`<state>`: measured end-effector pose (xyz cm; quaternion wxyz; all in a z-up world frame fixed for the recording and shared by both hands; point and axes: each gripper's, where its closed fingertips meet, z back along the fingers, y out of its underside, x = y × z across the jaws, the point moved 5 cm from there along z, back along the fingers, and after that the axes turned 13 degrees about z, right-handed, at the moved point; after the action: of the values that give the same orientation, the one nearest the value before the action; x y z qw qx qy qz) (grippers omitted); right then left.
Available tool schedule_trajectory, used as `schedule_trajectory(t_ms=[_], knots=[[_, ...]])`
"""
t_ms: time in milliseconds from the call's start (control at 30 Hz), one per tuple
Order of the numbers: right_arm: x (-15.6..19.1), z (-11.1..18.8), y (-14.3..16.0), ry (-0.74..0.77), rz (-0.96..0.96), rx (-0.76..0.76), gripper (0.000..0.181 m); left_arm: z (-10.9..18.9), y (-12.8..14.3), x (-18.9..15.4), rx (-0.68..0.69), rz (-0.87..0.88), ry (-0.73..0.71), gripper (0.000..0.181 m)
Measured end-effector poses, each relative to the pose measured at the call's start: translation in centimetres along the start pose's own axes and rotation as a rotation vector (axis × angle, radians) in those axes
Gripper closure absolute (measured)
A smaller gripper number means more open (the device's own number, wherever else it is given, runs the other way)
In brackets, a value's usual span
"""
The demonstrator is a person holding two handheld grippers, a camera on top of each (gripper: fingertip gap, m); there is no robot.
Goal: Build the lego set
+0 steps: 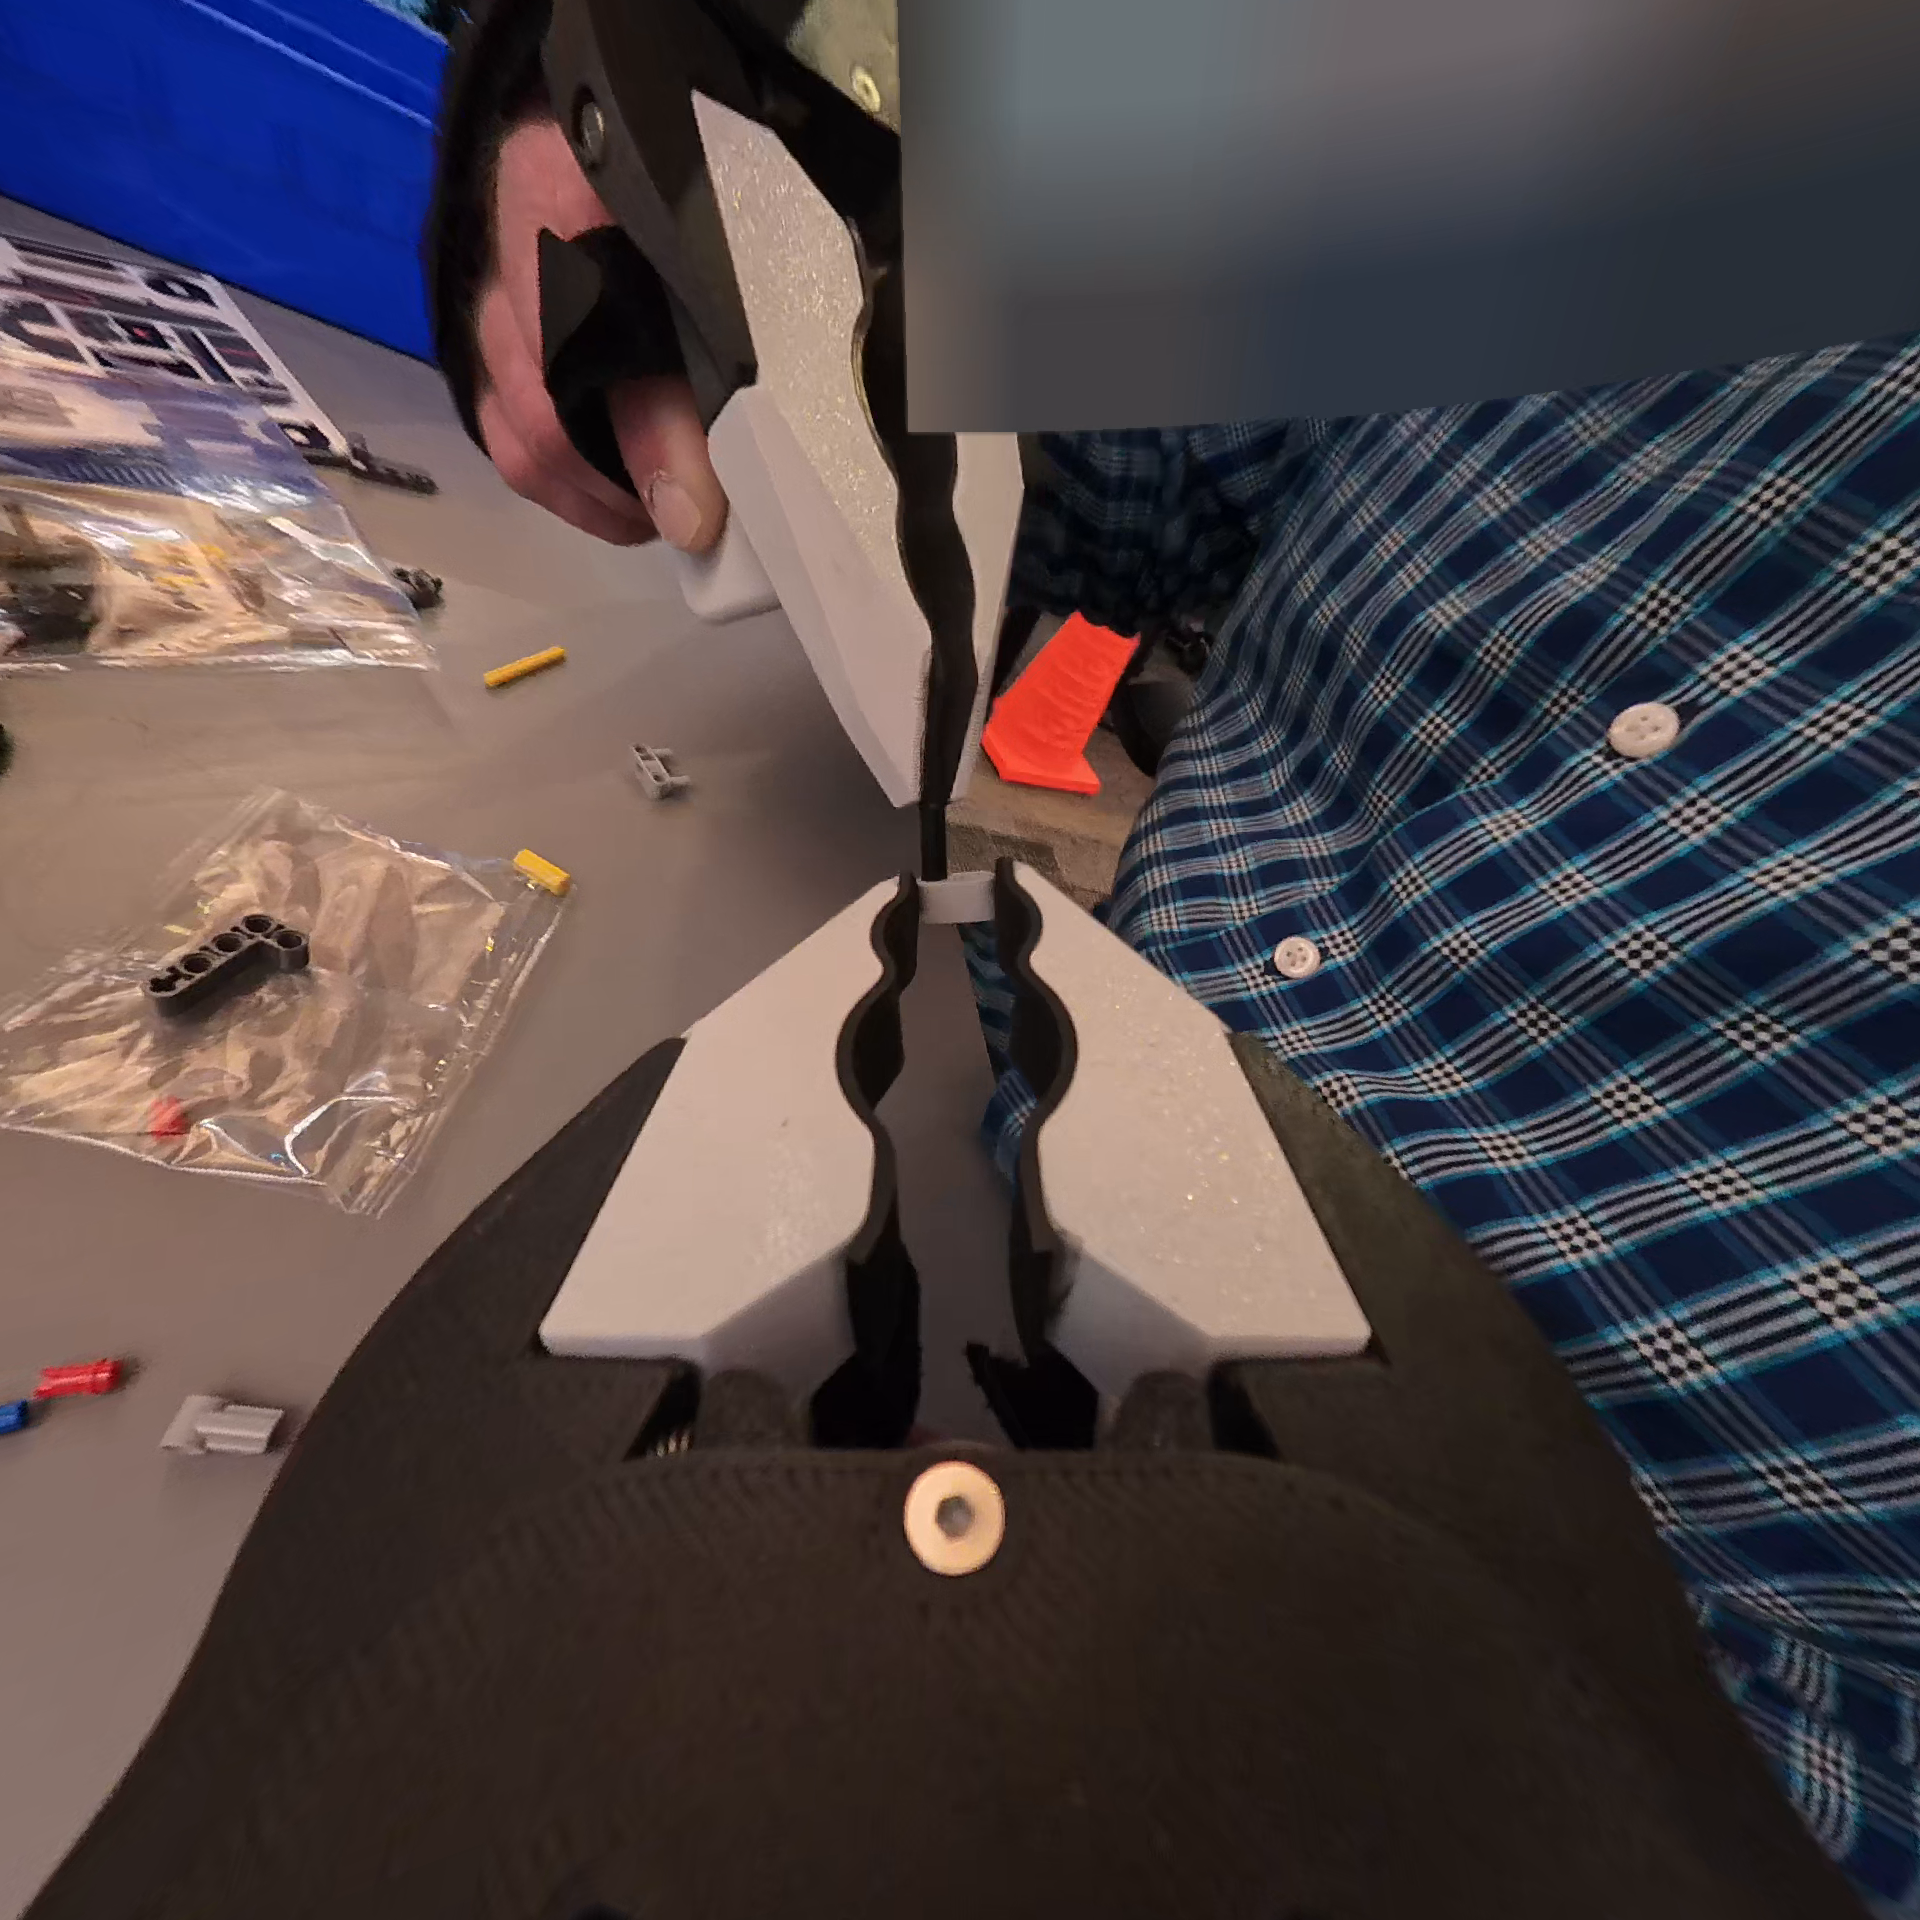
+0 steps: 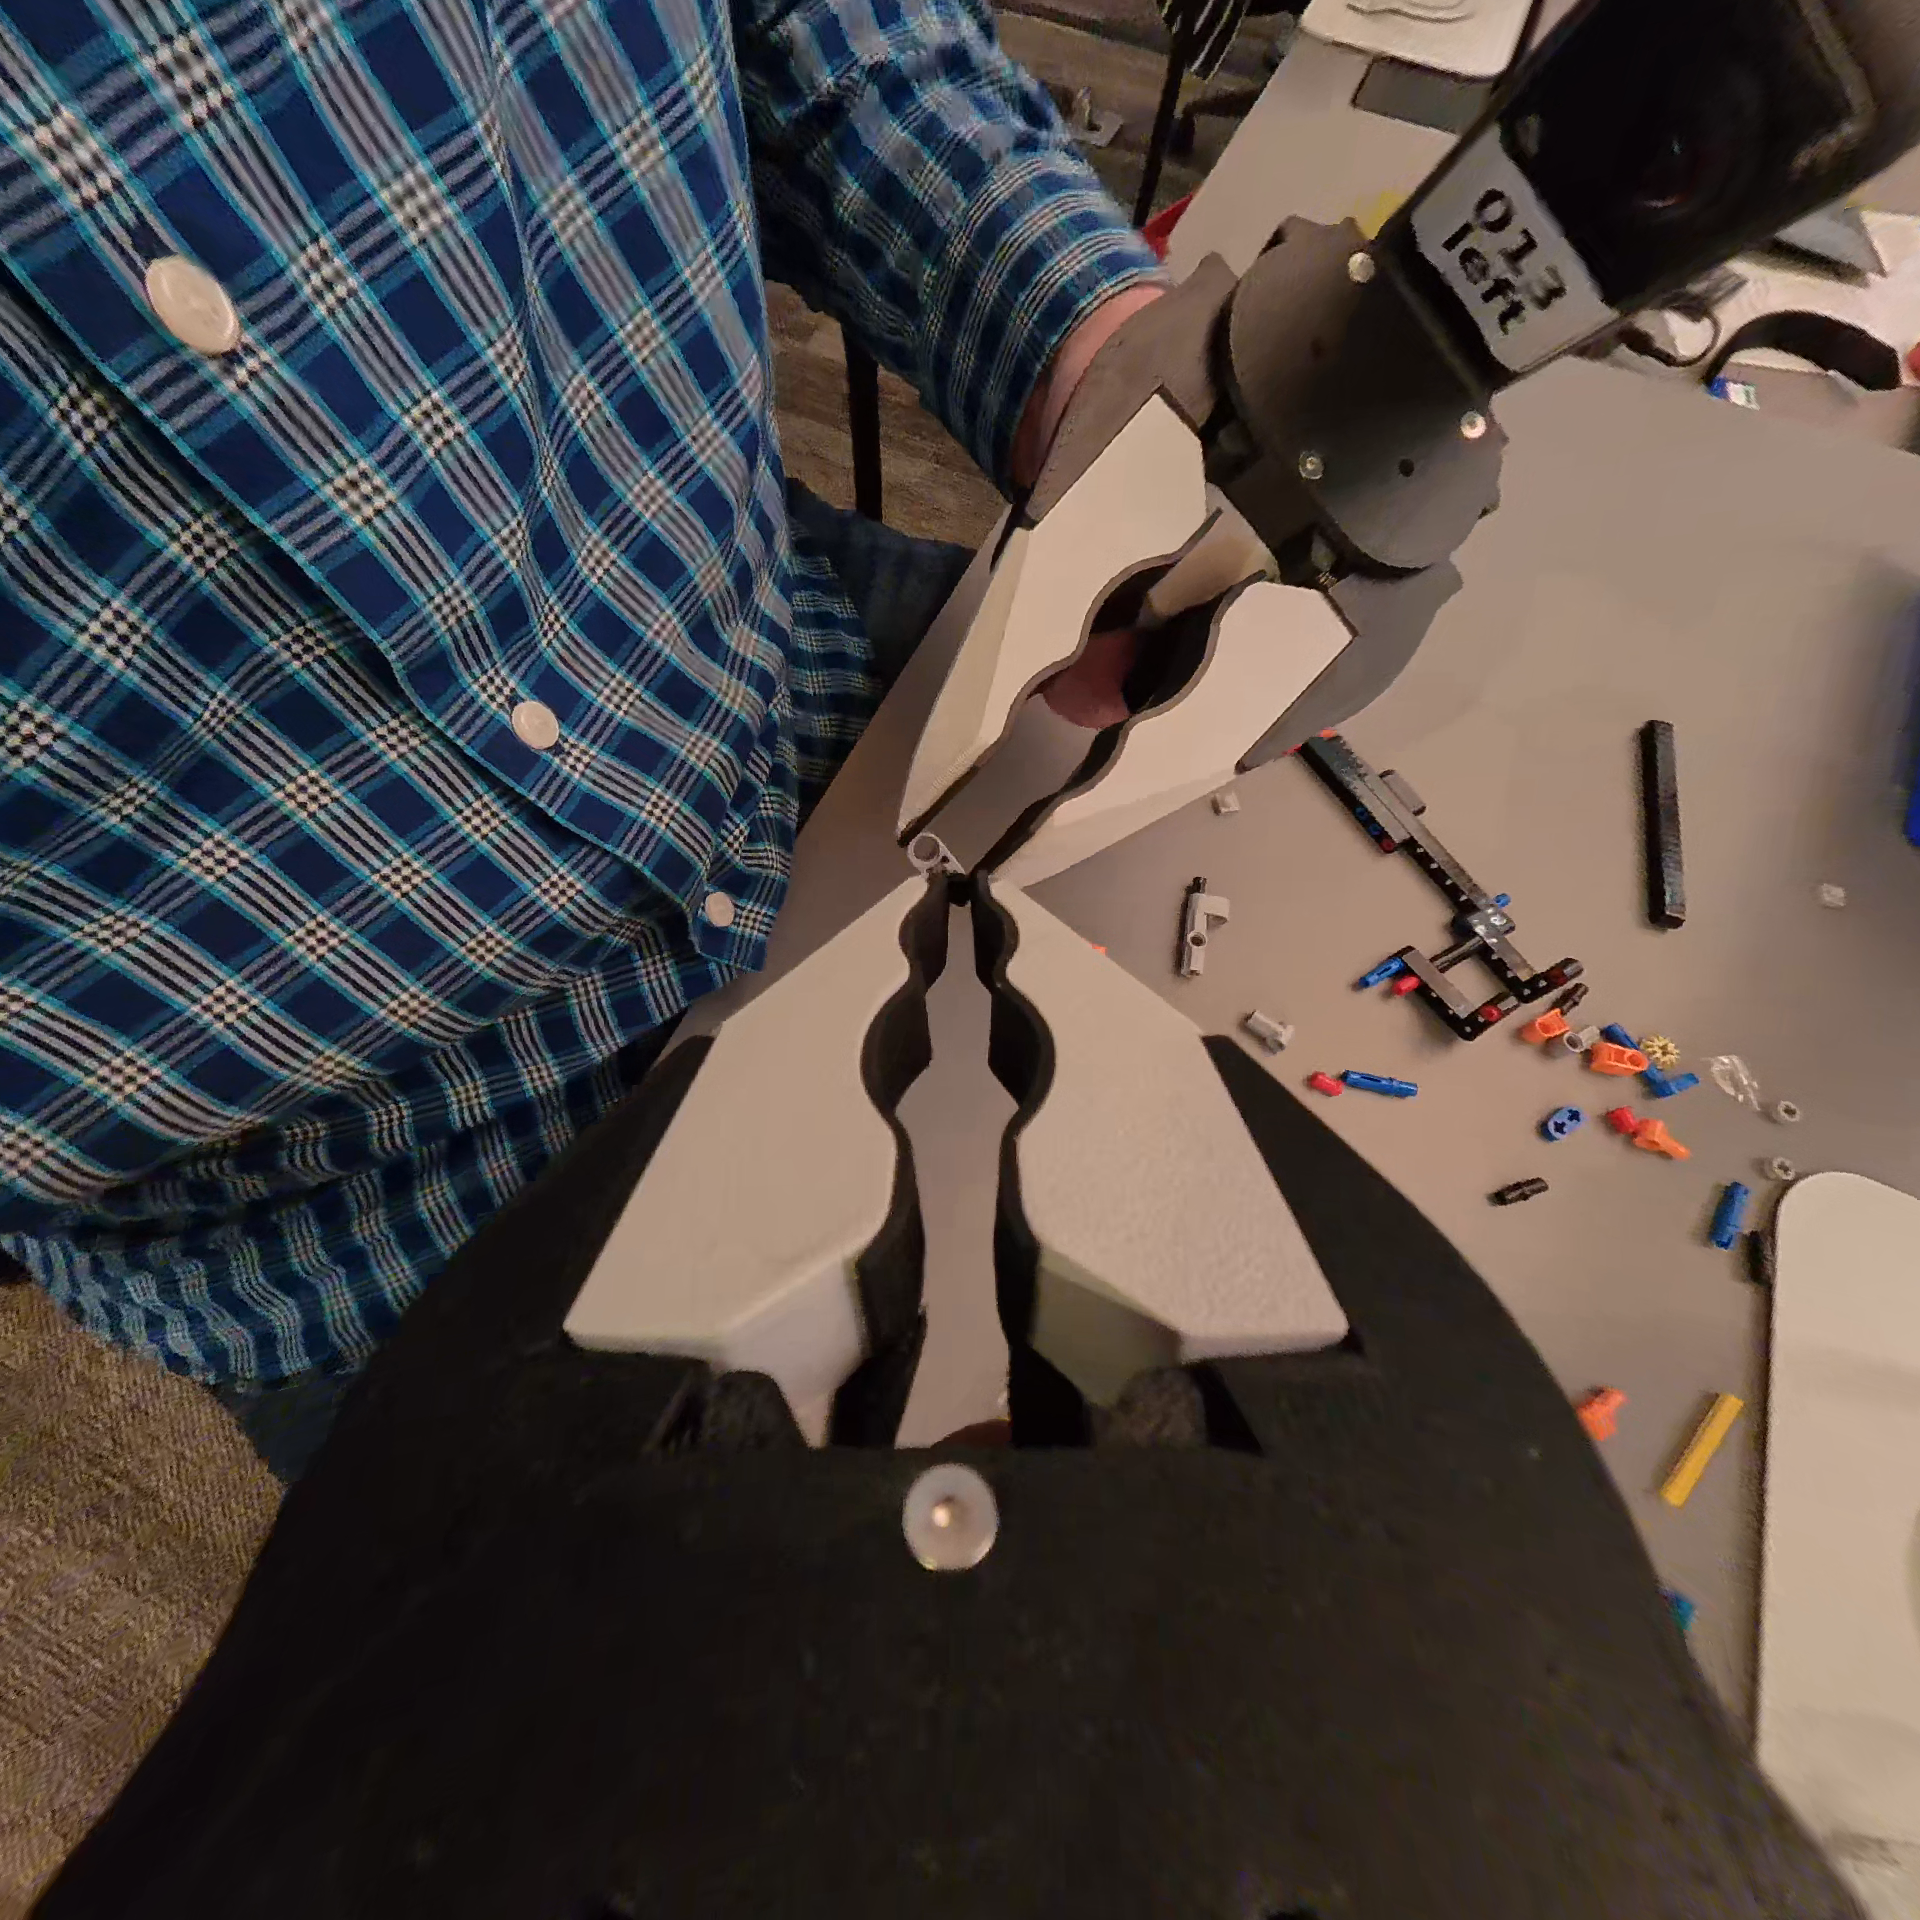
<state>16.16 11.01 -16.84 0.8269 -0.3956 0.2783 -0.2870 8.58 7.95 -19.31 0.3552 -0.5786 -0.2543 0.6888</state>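
In the left wrist view my left gripper (image 1: 958,896) is shut on a small light grey connector (image 1: 956,902), pinched at its tips. My right gripper (image 1: 935,805) comes down from above, shut on a thin black axle (image 1: 933,844) whose end meets the grey connector. In the right wrist view my right gripper (image 2: 961,883) is tip to tip with the left gripper (image 2: 948,847), which holds the grey connector (image 2: 925,850). The axle is almost hidden between the right fingers there. Both grippers are held in the air in front of a person's blue plaid shirt (image 2: 364,520), off the table edge.
On the grey table (image 2: 1558,623) lie a part-built black frame (image 2: 1455,935), a black beam (image 2: 1662,821), scattered coloured pins (image 2: 1621,1060) and a yellow axle (image 2: 1699,1449). A black L-beam (image 1: 229,956) rests on a clear bag (image 1: 343,1091). A booklet (image 1: 125,343) lies at the far left. Less than 4 cm separates the two grippers' tips.
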Motion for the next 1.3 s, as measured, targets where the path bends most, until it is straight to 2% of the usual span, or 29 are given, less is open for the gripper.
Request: schedule_trajectory(t_ms=[167, 500, 900, 1033, 1067, 1100, 1200, 1267, 1300], knots=[[-0.1, 0.4, 0.1, 0.037, -0.024, -0.019, 0.179, 0.1, -0.3, 0.0, -0.014, -0.018, -0.019, 0.170], [0.5, 0.7, -0.6, 0.020, 0.032, -0.052, 0.179, -0.2, -0.5, -0.7, -0.017, 0.007, 0.059, 0.170], [0.8, 0.4, -0.3, -0.018, 0.021, -0.035, 0.179, -0.5, -0.2, -0.5, 0.007, 0.022, 0.061, 0.170], [0.1, 1.0, -0.4, 0.035, -0.008, -0.053, 0.178, -0.2, -0.7, -0.1, -0.066, 0.062, 0.076, 0.170], [-0.2, 1.2, -0.4, 0.057, -0.016, -0.049, 0.171, -0.2, -0.8, -0.1, -0.078, 0.067, 0.077, 0.170], [-0.4, 1.4, -0.5, 0.079, -0.020, -0.045, 0.156, -0.2, -1.0, -0.1, -0.093, 0.072, 0.079, 0.169], [-0.5, 1.6, -0.6, 0.122, -0.008, -0.035, 0.156, -0.1, -1.7, 0.0, -0.142, 0.098, 0.101, 0.169], [-0.7, 2.2, -0.6, 0.196, -0.006, -0.015, 0.144, 0.2, -2.2, 0.1, -0.183, 0.117, 0.111, 0.169], [-0.8, 2.6, -0.7, 0.242, 0.004, -0.008, 0.143, 0.4, -2.5, 0.1, -0.211, 0.133, 0.119, 0.169]])
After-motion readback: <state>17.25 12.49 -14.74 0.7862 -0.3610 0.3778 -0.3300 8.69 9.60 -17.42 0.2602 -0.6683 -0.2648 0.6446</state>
